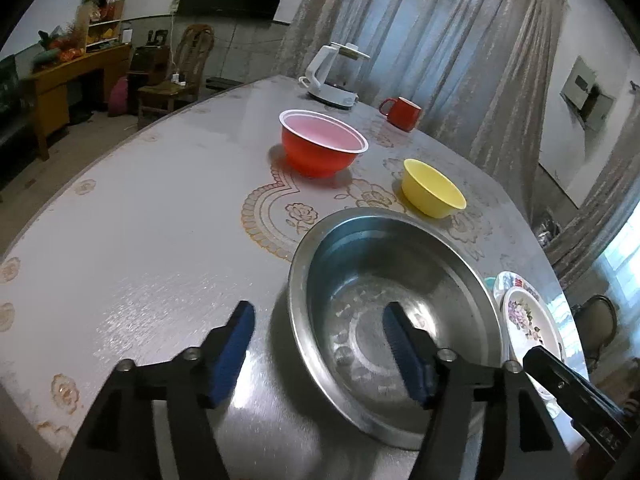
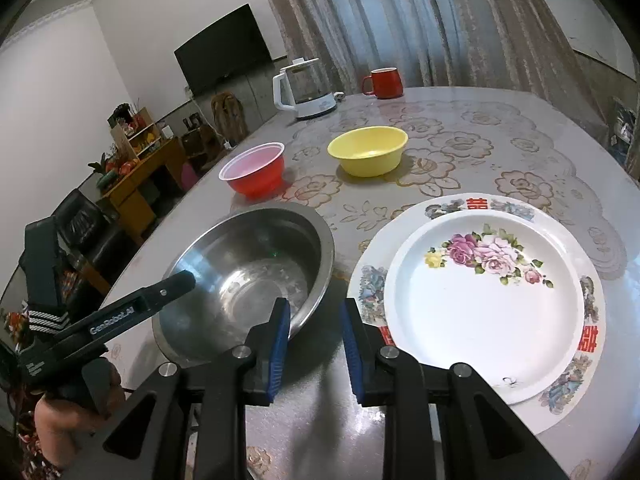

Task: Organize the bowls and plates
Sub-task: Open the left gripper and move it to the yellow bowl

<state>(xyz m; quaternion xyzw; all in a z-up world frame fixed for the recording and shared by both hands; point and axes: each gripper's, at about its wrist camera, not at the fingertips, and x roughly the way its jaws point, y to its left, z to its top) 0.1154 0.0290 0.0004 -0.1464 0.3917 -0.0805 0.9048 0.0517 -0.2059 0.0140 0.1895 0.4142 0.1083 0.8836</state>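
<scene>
Over the steel bowl (image 1: 396,312) my left gripper (image 1: 320,348) straddles its near rim with jaws apart, gripping nothing, my right gripper (image 2: 314,344) stands narrowly open and empty, and I could tip the bowl against the stacked plates (image 2: 480,300) if I catch that rim lifting away.

A wide steel basin (image 1: 396,312) is seen upright and empty on the table, its near rim lying between the parted jaws of the left gripper (image 1: 318,354), untouched by either pad. Beyond those jaws, a red bowl (image 1: 322,144) with a white rim and a smaller yellow bowl (image 1: 434,194) are set upright and well apart. Just ahead and right of the right gripper (image 2: 314,346), a rose-patterned plate (image 2: 486,308) is stacked inside a larger decorated plate (image 2: 576,396).
</scene>
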